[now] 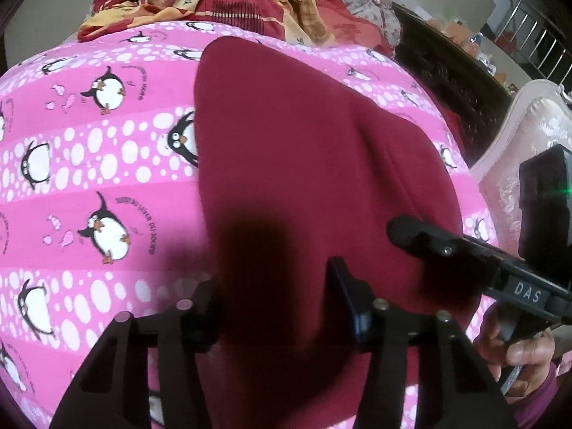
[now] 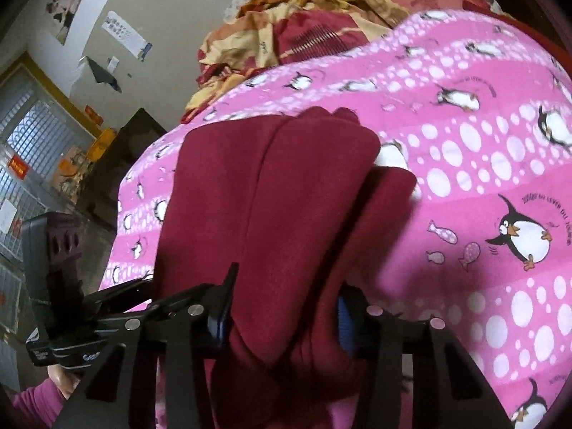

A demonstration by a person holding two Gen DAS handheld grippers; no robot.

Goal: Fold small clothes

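Both grippers work the near hem of a maroon garment (image 2: pixel 279 193) running lengthwise away across the penguin sheet (image 2: pixel 482 164): the right gripper (image 2: pixel 282 314) bunches cloth between its pads, while the left gripper (image 1: pixel 275 293) straddles it, contact unclear

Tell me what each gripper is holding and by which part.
Both grip the dark red garment at its near edge: the right gripper on a bunched fold, the left gripper on the flat hem.
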